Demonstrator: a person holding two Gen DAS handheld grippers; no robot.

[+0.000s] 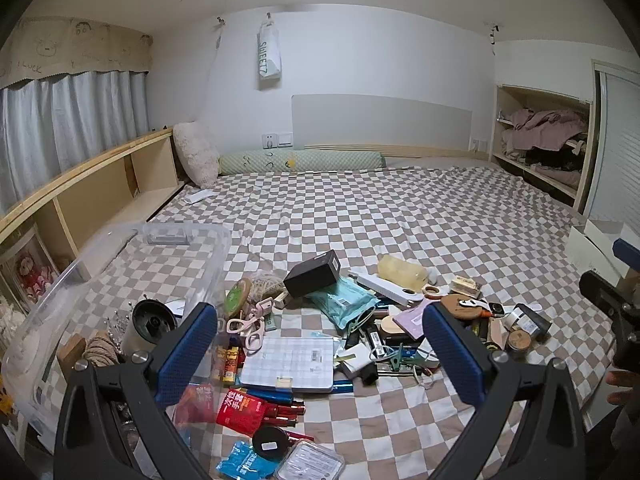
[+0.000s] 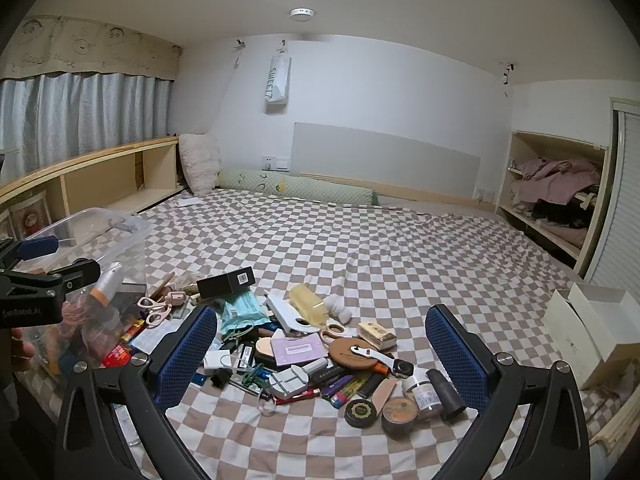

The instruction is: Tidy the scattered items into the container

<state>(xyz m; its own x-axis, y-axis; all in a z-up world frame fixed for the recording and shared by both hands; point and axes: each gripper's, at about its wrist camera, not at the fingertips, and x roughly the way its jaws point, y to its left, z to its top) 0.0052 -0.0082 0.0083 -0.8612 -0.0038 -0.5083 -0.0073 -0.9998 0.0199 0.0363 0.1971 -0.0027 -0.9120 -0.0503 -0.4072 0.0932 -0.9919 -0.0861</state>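
A heap of small scattered items lies on the checkered bedspread (image 1: 400, 208). It includes a black box (image 1: 314, 273), a teal pack (image 1: 344, 300), pink scissors (image 1: 248, 326), a white grid pad (image 1: 290, 364) and a red packet (image 1: 240, 410). The clear plastic container (image 1: 120, 248) stands at the left and holds several things. My left gripper (image 1: 320, 312) hovers open over the pile's left part, next to the container. My right gripper (image 2: 322, 312) hovers open above the pile's right part, over a pink card (image 2: 298, 350), a brown disc (image 2: 352, 354) and round tins (image 2: 400, 414). Neither gripper holds anything.
A white open cardboard box (image 2: 592, 320) sits at the bed's right edge. Wooden shelving (image 1: 100, 188) runs along the left behind the container. A pillow (image 1: 196, 152) and a green bolster (image 1: 300, 160) lie at the far wall. A closet shelf (image 2: 556, 184) holds clothes.
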